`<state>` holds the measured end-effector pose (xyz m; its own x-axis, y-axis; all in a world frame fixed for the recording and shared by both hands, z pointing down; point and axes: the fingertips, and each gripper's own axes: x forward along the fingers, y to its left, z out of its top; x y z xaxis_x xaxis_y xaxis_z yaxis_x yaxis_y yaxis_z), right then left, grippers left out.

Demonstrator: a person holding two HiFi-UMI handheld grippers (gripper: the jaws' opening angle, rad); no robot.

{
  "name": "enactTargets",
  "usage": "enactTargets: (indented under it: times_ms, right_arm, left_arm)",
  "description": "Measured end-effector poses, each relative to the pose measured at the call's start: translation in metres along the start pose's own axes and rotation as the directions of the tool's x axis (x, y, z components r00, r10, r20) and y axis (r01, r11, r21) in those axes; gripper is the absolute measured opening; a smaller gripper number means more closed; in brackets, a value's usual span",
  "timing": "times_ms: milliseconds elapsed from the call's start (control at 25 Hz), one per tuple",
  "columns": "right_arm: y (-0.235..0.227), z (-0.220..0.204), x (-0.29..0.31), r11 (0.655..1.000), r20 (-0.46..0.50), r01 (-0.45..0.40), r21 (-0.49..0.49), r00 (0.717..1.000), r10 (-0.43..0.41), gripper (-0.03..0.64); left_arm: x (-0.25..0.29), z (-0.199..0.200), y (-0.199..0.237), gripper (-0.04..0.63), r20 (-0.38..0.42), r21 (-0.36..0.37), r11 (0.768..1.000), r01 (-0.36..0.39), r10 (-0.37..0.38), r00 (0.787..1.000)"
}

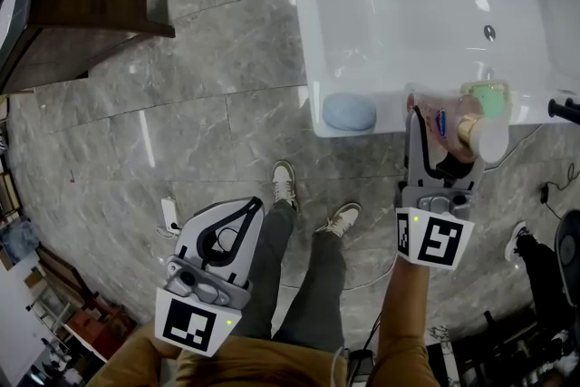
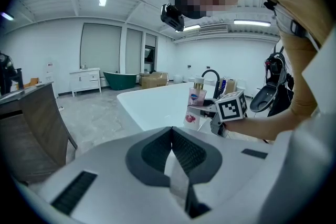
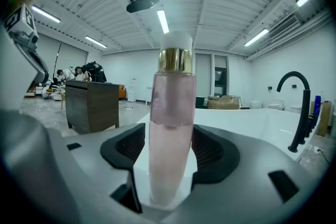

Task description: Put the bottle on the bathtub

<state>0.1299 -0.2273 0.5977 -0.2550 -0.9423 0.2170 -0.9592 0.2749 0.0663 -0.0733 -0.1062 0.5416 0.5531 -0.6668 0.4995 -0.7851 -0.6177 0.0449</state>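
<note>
Bathtub (image 1: 390,4): white, its near rim towards the person.
Right arm: forearm stretched out to that rim, right gripper (image 1: 441,115) close to level.
Its jaws stand wide either side of the bottle (image 3: 170,128), pads clear of it; released.
Bottle: pink, gold collar, white cap, upright on the near rim.
Left arm: drawn in by the hip. Left gripper (image 1: 254,206) tilted down over the floor, jaws pressed together on nothing.
Soap (image 1: 349,111): blue bar on the rim's near corner, left of the bottle, apart from it.
</note>
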Motion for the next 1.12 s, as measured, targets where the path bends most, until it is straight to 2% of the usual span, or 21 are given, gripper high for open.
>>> enactTargets:
  times_ms: [760,1120]
  right_arm:
    - [0.003,0.014,-0.03,0.998,-0.067,-0.005,-0.058,0.998,0.001,0.265]
    - [-0.002,0.028,-0.053,0.998,-0.078,0.036,-0.046,0.996,-0.039,0.265]
  left_arm:
    - [-0.023,0.024,-0.016,0.006,0.065,0.013,1.0,0.027,-0.028,0.998]
    - [-0.05,0.035,-0.026,0.008,0.087,0.026,0.999,0.023,-0.025,0.996]
